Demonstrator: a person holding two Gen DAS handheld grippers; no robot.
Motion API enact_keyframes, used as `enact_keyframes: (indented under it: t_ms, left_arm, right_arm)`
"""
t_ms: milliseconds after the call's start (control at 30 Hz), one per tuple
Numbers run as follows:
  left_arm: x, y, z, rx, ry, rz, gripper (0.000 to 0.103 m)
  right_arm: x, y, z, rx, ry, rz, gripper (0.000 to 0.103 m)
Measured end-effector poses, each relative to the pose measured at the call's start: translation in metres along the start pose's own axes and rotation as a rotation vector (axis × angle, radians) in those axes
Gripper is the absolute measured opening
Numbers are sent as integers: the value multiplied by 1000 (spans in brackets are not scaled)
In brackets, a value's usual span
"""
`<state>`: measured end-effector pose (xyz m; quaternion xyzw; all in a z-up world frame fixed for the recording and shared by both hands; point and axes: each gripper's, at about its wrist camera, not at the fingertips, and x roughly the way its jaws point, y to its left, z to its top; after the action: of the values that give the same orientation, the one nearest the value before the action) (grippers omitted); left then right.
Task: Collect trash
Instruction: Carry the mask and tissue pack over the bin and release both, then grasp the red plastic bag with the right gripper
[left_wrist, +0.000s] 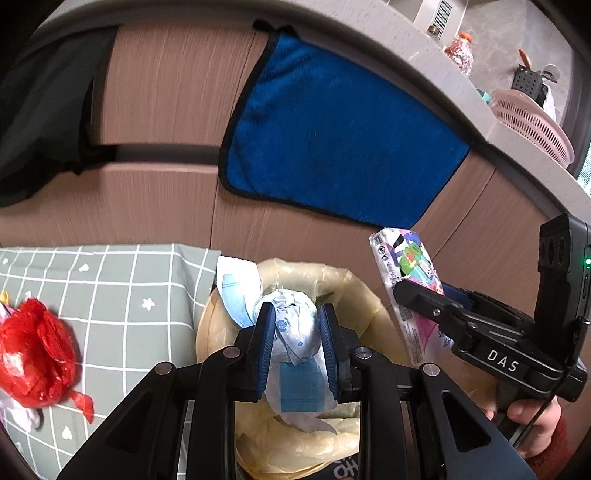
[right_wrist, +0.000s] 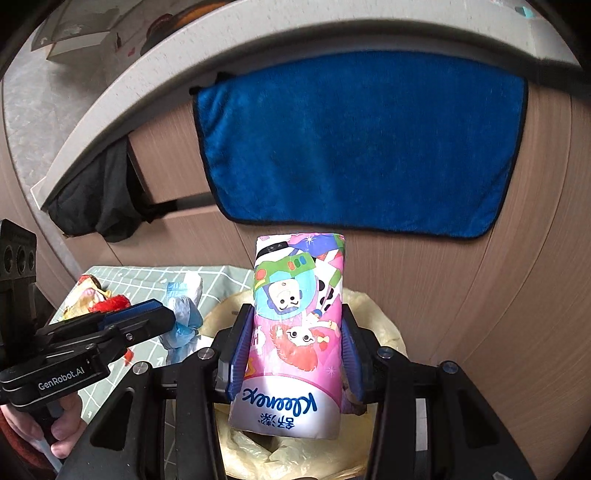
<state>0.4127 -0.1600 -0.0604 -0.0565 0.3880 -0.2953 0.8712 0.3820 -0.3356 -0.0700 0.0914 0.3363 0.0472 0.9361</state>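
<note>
A bin lined with a yellowish bag (left_wrist: 354, 291) stands open below both grippers. My left gripper (left_wrist: 297, 310) is shut on a crumpled white and blue paper wad (left_wrist: 295, 332), held over the bin's mouth. In the right wrist view that wad (right_wrist: 184, 321) hangs left of the bin bag (right_wrist: 373, 314), in the left gripper (right_wrist: 166, 317). My right gripper (right_wrist: 295, 314) is shut on a cartoon-printed Kleenex tissue pack (right_wrist: 295, 295), upright above the bin. The left wrist view shows the pack (left_wrist: 399, 258) at right, in the right gripper (left_wrist: 424, 291).
A blue towel (left_wrist: 332, 129) and a dark cloth (left_wrist: 40, 110) hang from the counter edge over the wooden cabinet behind the bin. Left of the bin lies a grey-green checked cloth (left_wrist: 110, 295) with a red plastic bag (left_wrist: 33, 354). A pink basket (left_wrist: 532, 122) sits on the counter.
</note>
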Motion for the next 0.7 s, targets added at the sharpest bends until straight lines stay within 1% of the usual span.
enact_keyframes:
  t_ms: [133,233,333,367,467,567,700]
  left_arm:
    - [8,0,-2,3,13,-12,25]
    - [11,2,-1,-12,27,-43,29]
    - [7,4,0,-26,14,-70,43]
    - [4,5,1,-30,5,-73,46]
    - [-4,9,3,-54,-8,-85,48]
    - [-19,14,3,-74,-32,-55,48]
    - [-52,21,-2,-41,-117,57,48]
  right_arm:
    - [8,-3,-6,11,23,1,44]
    - [10,-5,-9,20,31,-1,46]
    - [12,-6,-10,25,35,-8,48]
    - [12,-6,-10,25,35,-8,48]
    - [10,-3,-10,24,27,-8,53]
    - [5,2,-9,20,16,4,55]
    - [1,17,-8,-10,11,32,57]
